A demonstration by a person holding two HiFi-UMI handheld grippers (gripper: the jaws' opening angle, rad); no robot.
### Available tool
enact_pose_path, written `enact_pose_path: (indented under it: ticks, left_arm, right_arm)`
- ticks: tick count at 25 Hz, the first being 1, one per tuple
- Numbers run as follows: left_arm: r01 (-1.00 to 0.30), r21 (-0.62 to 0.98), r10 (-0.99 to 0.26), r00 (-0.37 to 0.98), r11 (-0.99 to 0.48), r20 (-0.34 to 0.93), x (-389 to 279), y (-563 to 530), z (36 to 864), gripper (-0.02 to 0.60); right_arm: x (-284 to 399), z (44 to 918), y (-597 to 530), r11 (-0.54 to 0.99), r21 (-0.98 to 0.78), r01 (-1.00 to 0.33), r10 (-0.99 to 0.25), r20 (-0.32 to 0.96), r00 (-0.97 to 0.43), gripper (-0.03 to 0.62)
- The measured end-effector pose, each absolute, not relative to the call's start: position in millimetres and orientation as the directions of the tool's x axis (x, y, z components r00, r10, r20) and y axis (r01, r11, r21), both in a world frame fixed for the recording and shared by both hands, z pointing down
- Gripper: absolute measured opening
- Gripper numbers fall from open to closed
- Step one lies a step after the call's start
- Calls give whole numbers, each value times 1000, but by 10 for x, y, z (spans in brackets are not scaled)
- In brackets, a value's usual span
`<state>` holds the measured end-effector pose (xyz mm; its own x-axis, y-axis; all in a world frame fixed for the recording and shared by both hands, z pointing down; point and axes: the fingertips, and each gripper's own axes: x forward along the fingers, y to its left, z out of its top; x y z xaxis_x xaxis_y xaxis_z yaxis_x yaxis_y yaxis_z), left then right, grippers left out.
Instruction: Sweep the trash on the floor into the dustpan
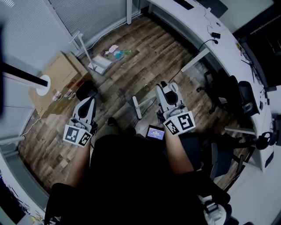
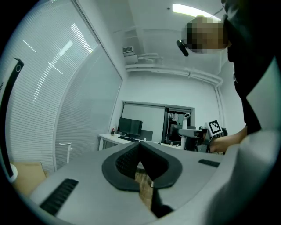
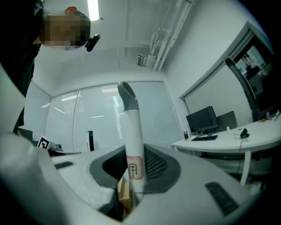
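The trash point(image 1: 117, 53), white and teal scraps, lies on the wooden floor at the far side. Beside it stands a white dustpan point(image 1: 100, 64) with an upright pole handle point(image 1: 81, 44). My right gripper point(image 1: 168, 86) point(image 3: 134, 176) is shut on a white broom handle point(image 3: 132, 145) with a grey cap, which stands upright between the jaws. The broom's white lower end point(image 1: 138, 107) rests on the floor left of that gripper. My left gripper point(image 1: 86, 91) point(image 2: 140, 151) is shut, with nothing seen between its jaws. Both grippers point level, well short of the trash.
A cardboard box point(image 1: 61, 75) and a round white stand point(image 1: 42, 82) sit left of the dustpan. A curved white desk point(image 1: 210, 41) runs along the right, with black office chairs point(image 1: 235, 94) beside it. Window blinds point(image 1: 83, 13) close the far side.
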<state>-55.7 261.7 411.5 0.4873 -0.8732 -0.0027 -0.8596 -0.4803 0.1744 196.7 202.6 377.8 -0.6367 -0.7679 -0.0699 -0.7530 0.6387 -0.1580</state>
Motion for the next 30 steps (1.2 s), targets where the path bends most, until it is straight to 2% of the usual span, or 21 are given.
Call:
enact_pose_path:
  ticks: [14, 20, 30]
  left_arm:
    - [-832, 218, -854, 519, -510, -18, -283, 2630, 4053, -5]
    - [-816, 219, -836, 548, -535, -2, -243, 2634, 4082, -5]
    - [-847, 187, -859, 511, -498, 27, -316, 2466, 4075, -5]
  right_arm:
    - [2400, 4002, 2155, 622, -175, -763, -776, -13, -630, 84]
    - [2470, 4020, 2106, 612, -200, -765, -783, -24, -621, 86]
    - [2406, 3980, 1879, 629, -204, -750, -773, -54, -633, 86]
